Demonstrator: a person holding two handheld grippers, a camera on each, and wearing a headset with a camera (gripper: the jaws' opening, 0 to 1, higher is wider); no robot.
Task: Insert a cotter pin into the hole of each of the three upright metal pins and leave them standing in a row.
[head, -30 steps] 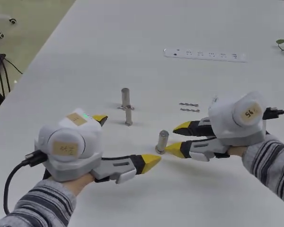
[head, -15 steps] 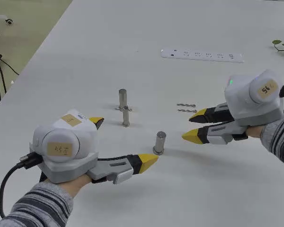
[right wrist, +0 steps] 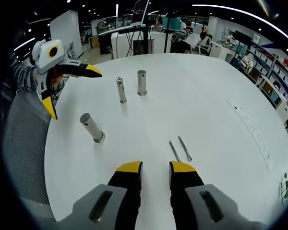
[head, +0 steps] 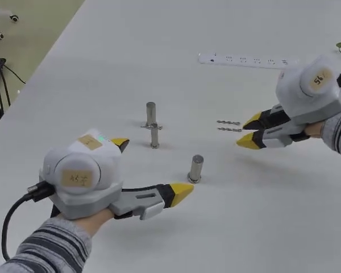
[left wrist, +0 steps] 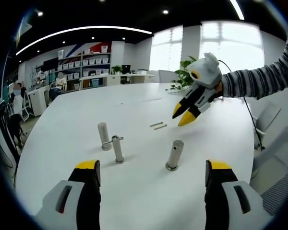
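My left gripper [left wrist: 152, 166], jaws wide apart and empty, faces the nearest metal pin [left wrist: 174, 154], upright just ahead of it and apparently unfitted. Farther off to its left, the middle pin [left wrist: 117, 149] carries a cotter pin [left wrist: 119, 139]; the far pin [left wrist: 103, 135] looks bare. My right gripper [right wrist: 156, 167], jaws narrowly parted and empty, points at two loose cotter pins [right wrist: 174, 151] lying just ahead. Step in hand, I judge: fetching the second. Next: close finely on one shaft alone.

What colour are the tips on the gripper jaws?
Yellow; best seen in the head view, on the left gripper.
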